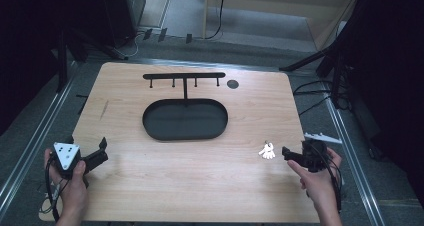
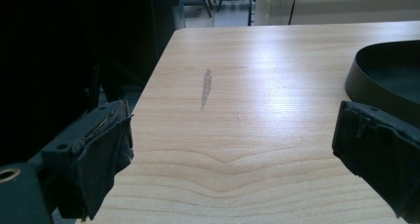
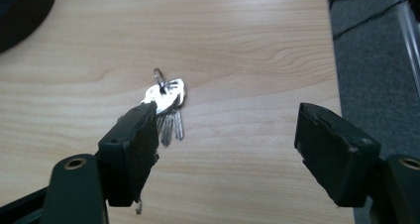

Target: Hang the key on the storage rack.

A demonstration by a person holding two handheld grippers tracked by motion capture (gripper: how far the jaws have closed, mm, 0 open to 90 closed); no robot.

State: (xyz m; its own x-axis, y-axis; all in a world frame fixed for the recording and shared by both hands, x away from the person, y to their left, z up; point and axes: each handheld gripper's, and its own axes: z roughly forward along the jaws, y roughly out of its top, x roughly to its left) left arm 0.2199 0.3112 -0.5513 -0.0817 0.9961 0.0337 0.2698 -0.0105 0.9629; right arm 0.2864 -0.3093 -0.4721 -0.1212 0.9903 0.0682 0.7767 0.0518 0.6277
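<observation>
Bare desk (image 1: pixel 200 176) spans the lower frame. Right claw (image 3: pixel 225 144), jaws spread, sits near the right edge; keys (image 3: pixel 167 102) just beyond its left jaw. Left claw (image 2: pixel 233 154) likewise released.

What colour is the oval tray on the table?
Black, matte; the high view shows it best.

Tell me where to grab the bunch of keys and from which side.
Grip the key heads at the ring end of the bunch of keys from above with the open right gripper, judging by pose: they lie flat on the table, blades fanned toward the gripper.
</observation>
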